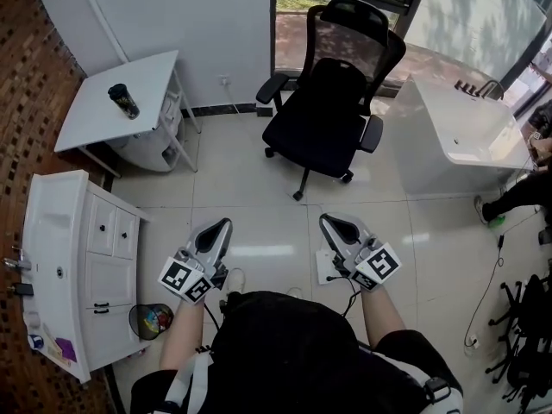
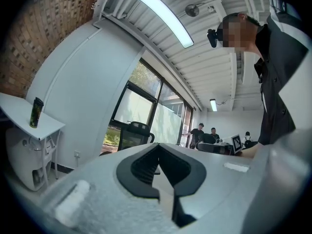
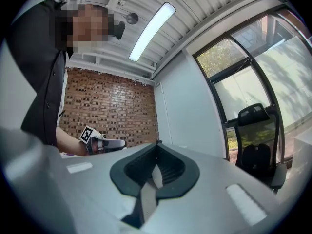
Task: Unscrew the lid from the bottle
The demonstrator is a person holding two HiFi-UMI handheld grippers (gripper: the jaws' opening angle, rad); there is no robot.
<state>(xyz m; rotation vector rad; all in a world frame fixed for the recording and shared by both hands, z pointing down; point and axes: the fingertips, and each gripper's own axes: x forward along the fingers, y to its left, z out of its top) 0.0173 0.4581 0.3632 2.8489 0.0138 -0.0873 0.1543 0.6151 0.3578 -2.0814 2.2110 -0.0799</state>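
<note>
Close against the person's body, the 2 grippers are held low over the floor. The left gripper (image 1: 222, 228) and right gripper (image 1: 329, 223) are both fully closed, with nothing between their jaws. The unscrewing looks unstarted: the bottle (image 1: 123, 100) stands upright, well apart, on the white table (image 1: 90, 119) by the wall. The next move calls for approaching it and opening the jaws.

Open tiled floor (image 1: 250, 205) runs from the person's feet to the small white worktop (image 1: 155, 76) at the far left. There the bottle (image 1: 123, 101) stands alone, with free surface on every side. The black office chair (image 1: 332, 102) blocks the way straight ahead, the white cabinet (image 1: 82, 257) and a waste bin (image 1: 151, 320) crowd the near left, and a white desk (image 1: 466, 141) closes the right.
</note>
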